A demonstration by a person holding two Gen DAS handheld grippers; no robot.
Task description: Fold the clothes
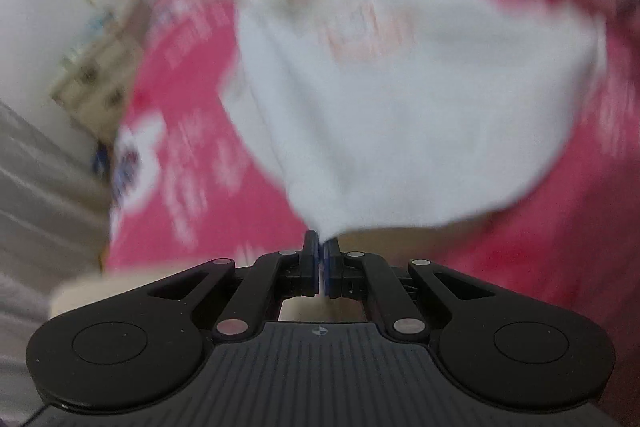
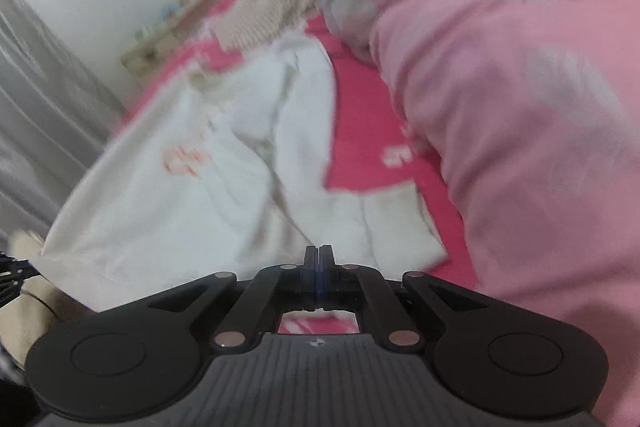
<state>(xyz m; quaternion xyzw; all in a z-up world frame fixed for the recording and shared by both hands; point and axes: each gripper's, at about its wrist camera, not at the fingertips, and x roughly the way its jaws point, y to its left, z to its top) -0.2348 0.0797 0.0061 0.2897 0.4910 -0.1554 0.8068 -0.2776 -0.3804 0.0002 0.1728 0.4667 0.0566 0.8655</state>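
A white cotton garment (image 1: 400, 99) on the red printed bedsheet (image 1: 208, 163) is pinched by the left tool (image 1: 320, 259); its near edge is clamped in the right tool (image 2: 319, 259).

A white garment (image 1: 400, 107) with a faint orange print lies rumpled on the red bedsheet (image 2: 360, 131), one edge lifted.

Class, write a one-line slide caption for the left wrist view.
Left gripper pinches a white garment, lifting it above the red bedsheet.
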